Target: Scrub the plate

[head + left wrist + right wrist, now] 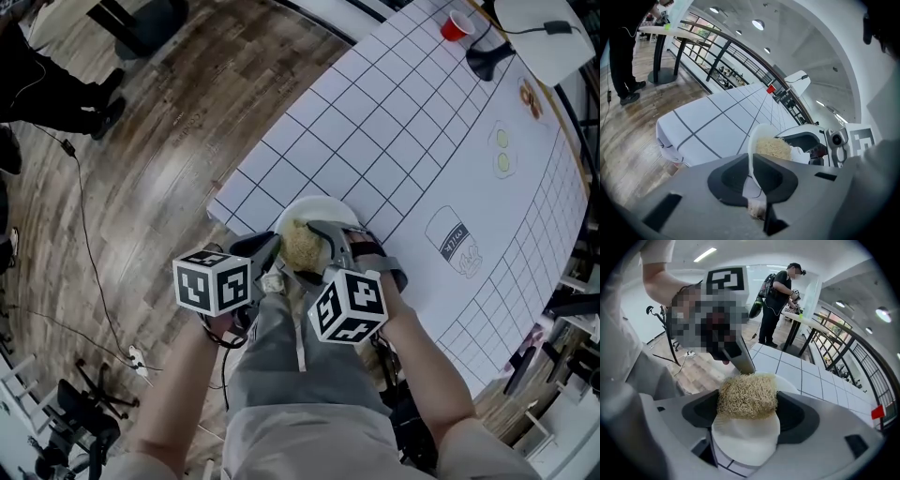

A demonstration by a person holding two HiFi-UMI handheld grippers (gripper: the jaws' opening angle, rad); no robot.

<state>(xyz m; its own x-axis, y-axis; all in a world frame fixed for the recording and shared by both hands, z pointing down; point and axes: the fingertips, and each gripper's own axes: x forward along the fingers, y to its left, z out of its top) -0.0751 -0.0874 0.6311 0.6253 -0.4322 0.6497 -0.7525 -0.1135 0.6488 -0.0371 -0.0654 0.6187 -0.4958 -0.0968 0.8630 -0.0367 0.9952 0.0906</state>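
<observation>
A white plate is held over the near corner of the table, tilted almost on edge. My left gripper is shut on its rim; in the left gripper view the plate runs edge-on between the jaws of the left gripper. My right gripper is shut on a straw-coloured scrubber with a white backing. The scrubber sits between the jaws of the right gripper and presses against the face of the plate. It also shows as the scrubber in the left gripper view.
The table wears a white cloth with a black grid; its near corner hangs just beyond the plate. At the far end stand a red cup and a black object. A person stands by another table. Cables lie on the wooden floor.
</observation>
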